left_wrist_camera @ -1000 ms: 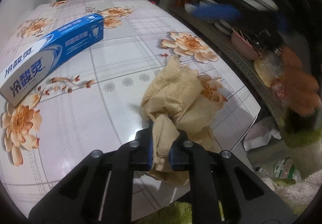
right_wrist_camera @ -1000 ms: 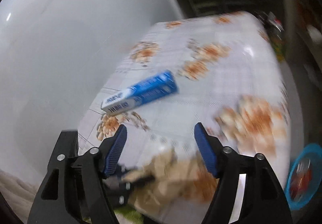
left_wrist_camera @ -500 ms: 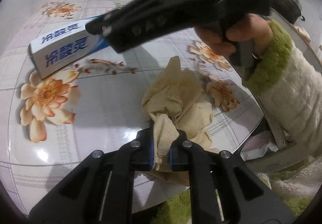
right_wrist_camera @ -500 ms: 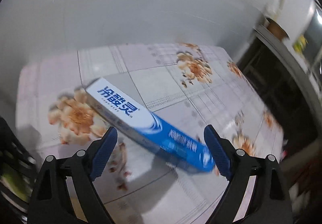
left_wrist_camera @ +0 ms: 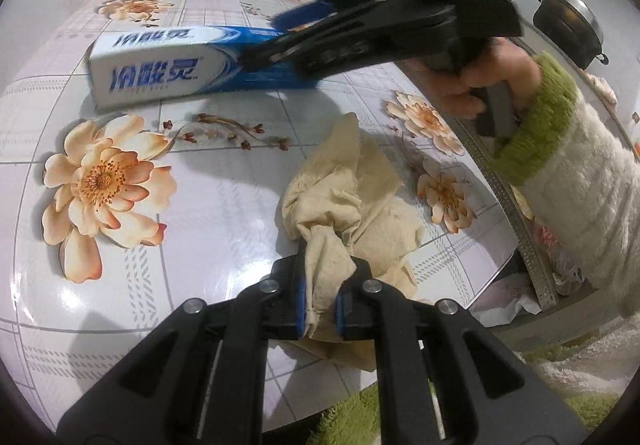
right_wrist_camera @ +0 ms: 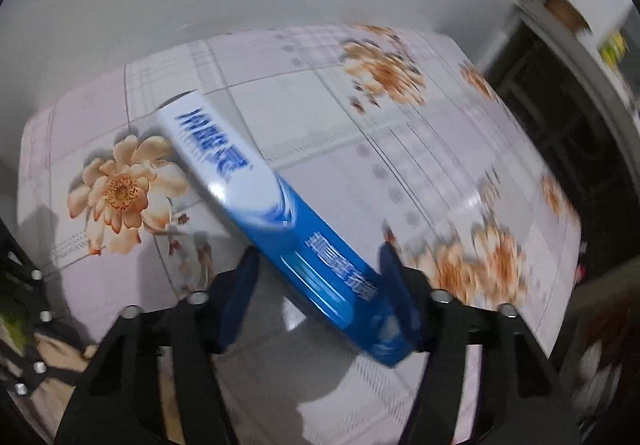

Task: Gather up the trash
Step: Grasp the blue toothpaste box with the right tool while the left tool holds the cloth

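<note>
A crumpled beige paper (left_wrist_camera: 352, 197) lies near the front right edge of the flowered table (left_wrist_camera: 208, 205), and my left gripper (left_wrist_camera: 322, 293) is shut on its near end. A blue and white toothpaste box (left_wrist_camera: 160, 73) lies flat farther back. My right gripper (left_wrist_camera: 280, 37), held by a hand (left_wrist_camera: 500, 77) in a green-cuffed sleeve, comes down over the box's blue end. In the right wrist view the box (right_wrist_camera: 280, 213) sits between the jaws of the right gripper (right_wrist_camera: 320, 277), which are closing. A thin gap shows at the left pad.
A white wall runs behind the table (right_wrist_camera: 400, 149). Off the table's right edge are a metal shelf rail (left_wrist_camera: 516, 229), a dark pot (left_wrist_camera: 568, 25) and white crumpled paper (left_wrist_camera: 508, 301) lower down. A green rug (left_wrist_camera: 580, 405) covers the floor in front.
The right gripper swung in over the table, rolled, dropped onto the toothpaste box and narrowed its jaws around it. The left gripper shifted slightly and keeps its grip on the beige paper.
</note>
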`<state>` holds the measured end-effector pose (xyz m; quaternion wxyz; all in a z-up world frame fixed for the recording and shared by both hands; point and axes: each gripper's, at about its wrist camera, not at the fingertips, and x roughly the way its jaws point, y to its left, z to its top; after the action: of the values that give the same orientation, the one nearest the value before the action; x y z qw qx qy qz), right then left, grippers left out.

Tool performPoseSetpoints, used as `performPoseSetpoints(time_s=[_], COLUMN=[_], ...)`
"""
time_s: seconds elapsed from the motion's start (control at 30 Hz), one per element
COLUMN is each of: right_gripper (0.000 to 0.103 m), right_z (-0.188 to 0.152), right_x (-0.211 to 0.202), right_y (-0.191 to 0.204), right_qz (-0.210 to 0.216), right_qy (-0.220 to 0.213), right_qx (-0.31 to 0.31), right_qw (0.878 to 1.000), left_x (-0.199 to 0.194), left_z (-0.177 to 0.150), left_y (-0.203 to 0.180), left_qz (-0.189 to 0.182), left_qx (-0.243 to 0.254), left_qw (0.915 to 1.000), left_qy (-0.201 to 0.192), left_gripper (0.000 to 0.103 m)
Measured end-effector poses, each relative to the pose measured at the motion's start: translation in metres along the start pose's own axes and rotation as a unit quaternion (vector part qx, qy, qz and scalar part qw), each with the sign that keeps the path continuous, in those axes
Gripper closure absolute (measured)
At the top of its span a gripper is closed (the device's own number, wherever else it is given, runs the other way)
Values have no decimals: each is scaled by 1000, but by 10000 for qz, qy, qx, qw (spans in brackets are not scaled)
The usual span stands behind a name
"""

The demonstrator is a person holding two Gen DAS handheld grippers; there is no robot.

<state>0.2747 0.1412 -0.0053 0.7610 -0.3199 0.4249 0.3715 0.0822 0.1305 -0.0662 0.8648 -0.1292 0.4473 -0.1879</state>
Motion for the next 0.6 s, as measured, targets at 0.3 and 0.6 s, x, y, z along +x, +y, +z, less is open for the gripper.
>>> performPoseSetpoints(time_s=[0.3, 0.6], right_gripper=[59, 59], right_z=[-68, -171], right_x=[-33, -90], right_y=[-34, -33], right_qz=[-228, -656], right_qy=[238, 405], right_qx=[1550, 3319], right_qw=[9874, 9401], left_x=[5, 25], left_z=[8, 25], left_y=[0, -16], left_qz=[-8, 209], left_qx=[-175, -82], left_qw=[9998, 9997], left_qy=[54, 104], left_gripper=[94, 94])
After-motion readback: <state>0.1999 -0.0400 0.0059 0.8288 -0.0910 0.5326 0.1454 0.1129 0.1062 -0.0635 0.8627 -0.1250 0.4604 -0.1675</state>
